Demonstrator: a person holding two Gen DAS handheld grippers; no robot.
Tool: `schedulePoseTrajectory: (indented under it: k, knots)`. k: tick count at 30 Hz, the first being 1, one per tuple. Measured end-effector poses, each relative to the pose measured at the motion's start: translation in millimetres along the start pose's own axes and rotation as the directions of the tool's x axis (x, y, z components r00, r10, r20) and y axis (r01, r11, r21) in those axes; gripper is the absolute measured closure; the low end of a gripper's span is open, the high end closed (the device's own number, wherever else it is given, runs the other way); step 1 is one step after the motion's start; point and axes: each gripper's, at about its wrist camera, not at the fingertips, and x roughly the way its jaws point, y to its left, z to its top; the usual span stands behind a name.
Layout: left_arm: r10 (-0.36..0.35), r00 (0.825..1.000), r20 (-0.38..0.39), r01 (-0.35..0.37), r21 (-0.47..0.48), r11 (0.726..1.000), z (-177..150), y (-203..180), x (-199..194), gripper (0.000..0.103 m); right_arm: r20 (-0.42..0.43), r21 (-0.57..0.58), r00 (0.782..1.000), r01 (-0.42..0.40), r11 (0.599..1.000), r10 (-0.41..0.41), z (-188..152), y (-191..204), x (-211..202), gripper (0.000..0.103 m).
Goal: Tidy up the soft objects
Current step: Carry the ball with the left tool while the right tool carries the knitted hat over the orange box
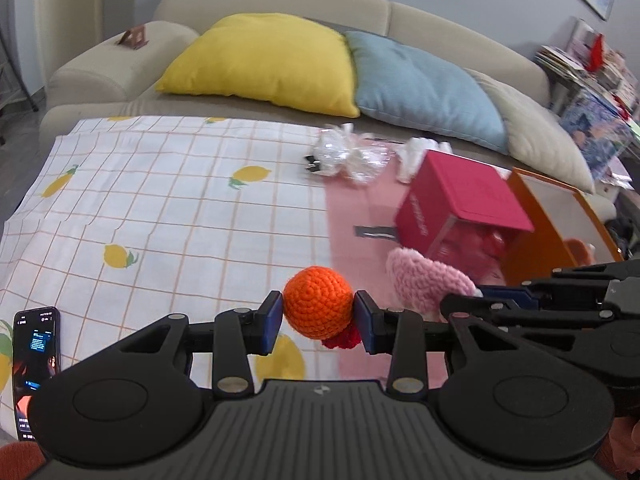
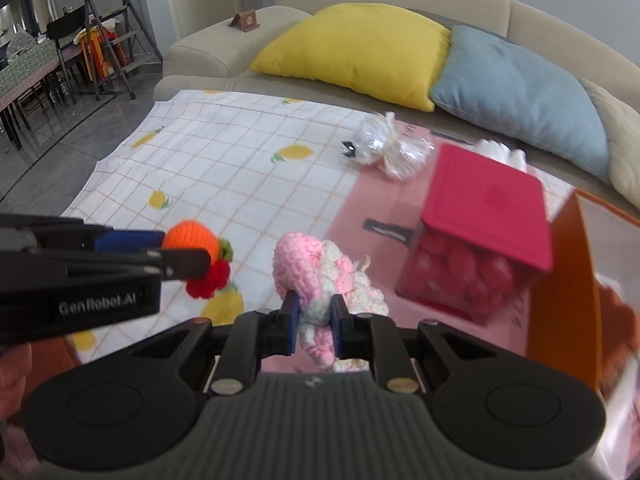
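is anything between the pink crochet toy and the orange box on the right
Nothing visible blocks it. The right hand-held gripper holds the pink crochet toy in the air, and the orange box sits to its right. The red box lies ahead of that gap, close to the orange box's left wall.

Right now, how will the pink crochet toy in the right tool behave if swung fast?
The pink crochet toy is probably floppy: its unclamped parts bulge loosely past the right tool. Likely light, being yarn. The pads pinch only its narrow middle, so it may swing or slip.
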Motion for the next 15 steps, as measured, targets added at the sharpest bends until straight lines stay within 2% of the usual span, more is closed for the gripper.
schedulePoseTrajectory:
  k: [8, 15]
  knots:
    - [-0.047, 0.999, 0.023, 0.045, 0.080, 0.996, -8.4, -40.5, -26.0, 0.059, 0.031, 0.049, 0.999, 0.034, 0.998, -0.036, -35.6, -21.8, -50.5, 0.089]
    - [-0.091, 0.995, 0.029, 0.085, 0.146, 0.986, -11.1, -77.1, -36.6, 0.059, 0.052, 0.101, 0.996, 0.065, 0.993, -0.070, -62.6, -42.6, -78.0, 0.089]
